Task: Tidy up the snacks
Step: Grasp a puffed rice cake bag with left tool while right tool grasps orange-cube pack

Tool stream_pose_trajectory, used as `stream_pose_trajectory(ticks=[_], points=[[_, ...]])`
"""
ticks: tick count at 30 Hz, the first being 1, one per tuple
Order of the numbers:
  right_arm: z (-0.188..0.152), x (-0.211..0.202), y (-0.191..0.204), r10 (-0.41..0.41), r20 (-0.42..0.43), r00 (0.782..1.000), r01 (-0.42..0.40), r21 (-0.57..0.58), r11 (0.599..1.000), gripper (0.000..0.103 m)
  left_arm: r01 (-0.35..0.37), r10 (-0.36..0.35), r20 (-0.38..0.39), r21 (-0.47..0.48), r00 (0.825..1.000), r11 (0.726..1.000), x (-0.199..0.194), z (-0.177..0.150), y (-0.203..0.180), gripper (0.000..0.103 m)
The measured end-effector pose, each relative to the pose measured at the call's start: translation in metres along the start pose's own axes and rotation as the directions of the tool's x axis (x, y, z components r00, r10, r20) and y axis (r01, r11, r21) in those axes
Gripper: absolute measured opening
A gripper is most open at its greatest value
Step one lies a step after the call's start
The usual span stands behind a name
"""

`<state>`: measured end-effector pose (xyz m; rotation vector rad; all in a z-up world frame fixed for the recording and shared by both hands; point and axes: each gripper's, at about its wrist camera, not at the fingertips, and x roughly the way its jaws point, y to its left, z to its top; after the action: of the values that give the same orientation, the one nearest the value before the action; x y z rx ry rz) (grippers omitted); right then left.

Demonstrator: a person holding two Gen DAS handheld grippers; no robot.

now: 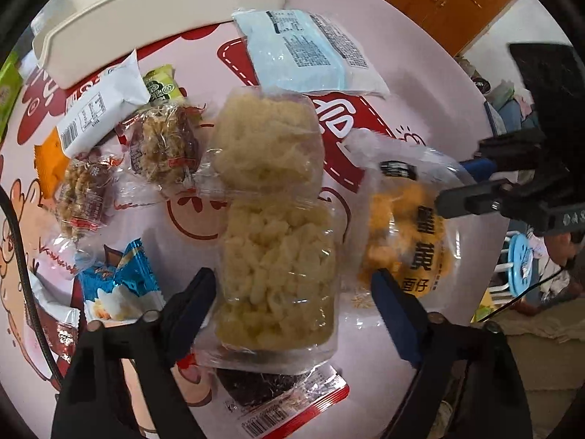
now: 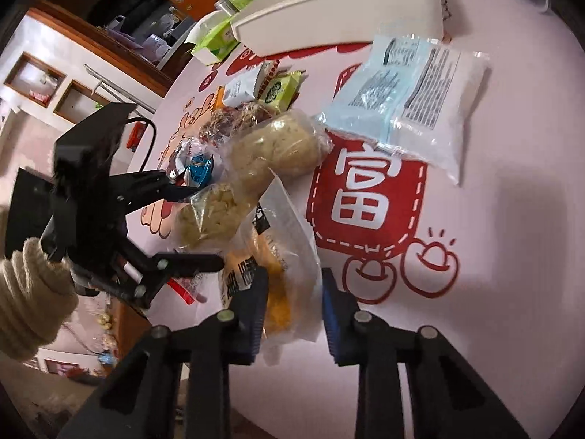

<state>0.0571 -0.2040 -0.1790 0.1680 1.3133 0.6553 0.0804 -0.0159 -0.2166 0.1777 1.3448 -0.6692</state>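
A long clear bag of pale puffed snack (image 1: 278,256) lies on the pink printed tablecloth (image 1: 384,84). My left gripper (image 1: 292,274) points down over it with one finger on each side; the left pad touches the wrapper, the right pad stands clear, so it is open. The right wrist view shows the same bag (image 2: 219,216) between the left gripper's fingers (image 2: 197,226). Beside it lies a clear bag of orange snack (image 1: 406,241) with black characters. My right gripper (image 2: 294,274) is shut on that orange bag (image 2: 278,307), pinching its wrapper, and it enters from the right (image 1: 453,184).
A cream plastic bin (image 1: 146,11) stands at the back of the table. A pale blue packet (image 1: 310,55) lies near it. Several small wrapped snacks (image 1: 161,146) are piled to the left, a blue packet (image 1: 120,281) nearer. A red-edged packet (image 1: 278,391) lies under the pale bag.
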Motion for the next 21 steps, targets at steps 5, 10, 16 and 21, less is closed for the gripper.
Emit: stream_pose_trajectory(ticks=[5,10,16,21], points=[[0.005,-0.026,0.016,-0.079,0.055,0.995,0.082,-0.046,0.996,0.021,-0.005,0.004,-0.024,-0.055,1.000,0.998,0.005,0.004,0.013,0.057],[0.012,-0.040,0.032,-0.163,0.090,0.982,0.172,-0.096,0.980,0.018,-0.049,0.047,-0.024,-0.087,0.999,0.995,0.005,-0.003,-0.003,0.056],[0.018,-0.057,0.044,-0.205,0.127,0.970,0.222,-0.137,0.965,0.018,-0.075,0.079,0.017,-0.145,0.997,0.987,-0.025,-0.007,-0.019,0.056],[0.022,-0.076,0.055,-0.217,0.170,0.961,0.245,-0.172,0.954,0.018,-0.083,0.103,0.107,-0.177,0.989,0.981,-0.072,-0.006,-0.026,0.056]])
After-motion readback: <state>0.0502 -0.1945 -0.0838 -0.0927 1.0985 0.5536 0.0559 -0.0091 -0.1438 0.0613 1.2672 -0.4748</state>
